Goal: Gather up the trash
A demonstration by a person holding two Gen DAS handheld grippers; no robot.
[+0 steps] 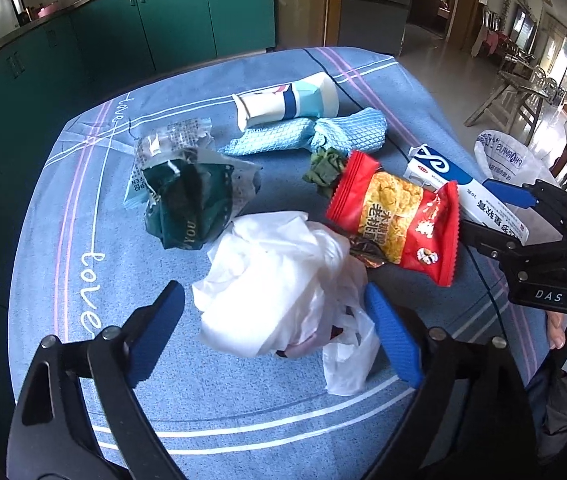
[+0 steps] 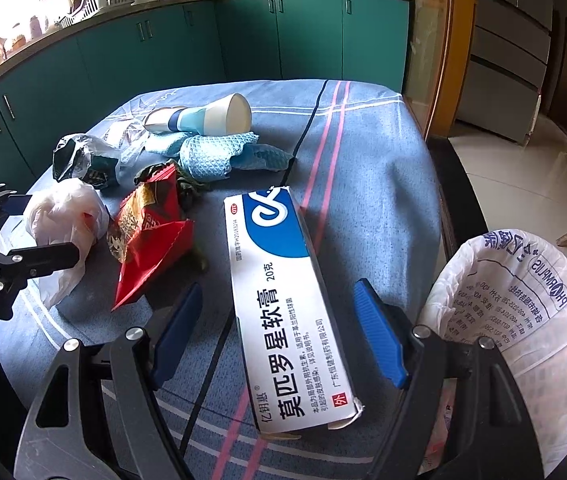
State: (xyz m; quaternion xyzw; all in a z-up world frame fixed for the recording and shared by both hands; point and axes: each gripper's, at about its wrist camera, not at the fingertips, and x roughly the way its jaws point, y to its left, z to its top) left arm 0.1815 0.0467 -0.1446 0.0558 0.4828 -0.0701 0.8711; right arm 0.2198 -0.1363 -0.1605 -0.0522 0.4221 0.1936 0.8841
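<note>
White plastic bag (image 1: 279, 284) lies between our left gripper (image 1: 275, 332) pads, jaws apart.
Beside the bag we see a red wrapper (image 1: 399, 216); beyond it, the box (image 2: 283, 300) sits between our right gripper (image 2: 279, 332) pads, untouched.

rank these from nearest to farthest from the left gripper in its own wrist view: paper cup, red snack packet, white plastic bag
1. white plastic bag, between the open left gripper fingers
2. red snack packet, up to the right
3. paper cup, on its side at the far end

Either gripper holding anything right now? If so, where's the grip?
Nothing held. Left gripper stands open around the white plastic bag; right gripper open astride the ointment box, pads clear.
</note>
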